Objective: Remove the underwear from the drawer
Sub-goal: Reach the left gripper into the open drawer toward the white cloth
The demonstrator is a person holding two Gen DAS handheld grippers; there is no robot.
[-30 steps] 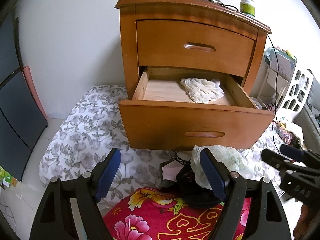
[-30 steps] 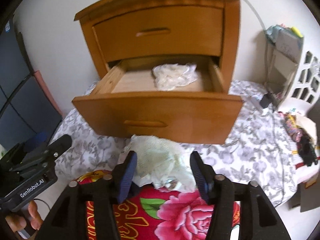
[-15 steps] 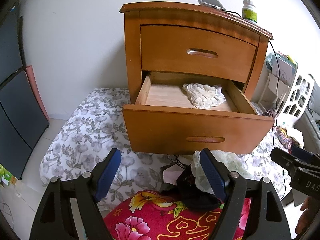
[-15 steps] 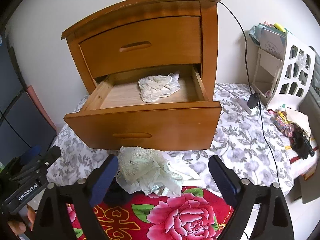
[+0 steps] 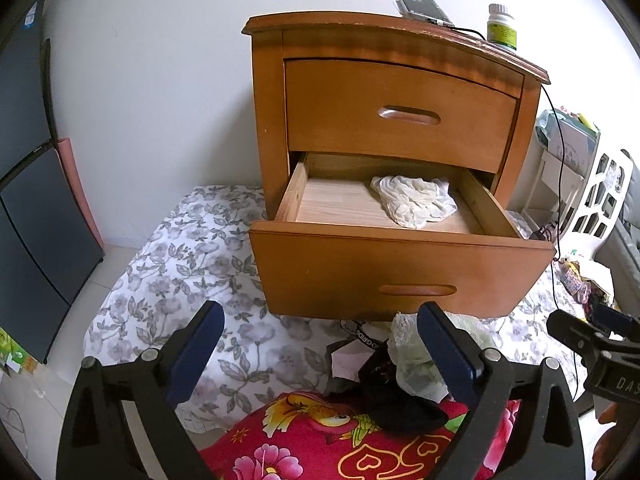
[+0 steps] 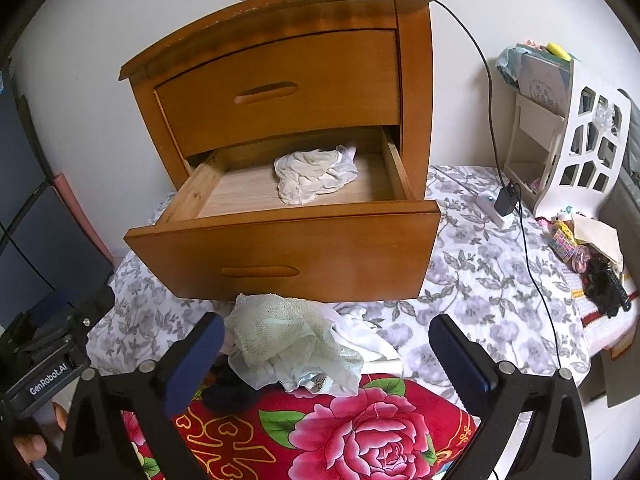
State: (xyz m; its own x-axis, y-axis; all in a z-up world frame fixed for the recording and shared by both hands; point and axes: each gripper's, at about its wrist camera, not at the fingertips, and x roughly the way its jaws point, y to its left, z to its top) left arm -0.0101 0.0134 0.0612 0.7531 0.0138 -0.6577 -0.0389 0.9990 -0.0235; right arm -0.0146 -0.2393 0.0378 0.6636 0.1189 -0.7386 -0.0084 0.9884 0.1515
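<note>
A crumpled white underwear is lying in the open lower drawer, toward its back right — up and ahead of both grippers, its long side running across the drawer. The right hand-held gripper looks nearer; its jaws have just been opening and are standing wide over a pale lace garment without pressing it. The left hand-held gripper, also just opening, is gaping empty. The nightstand is sitting on a floral sheet — a red quilt below.
</note>
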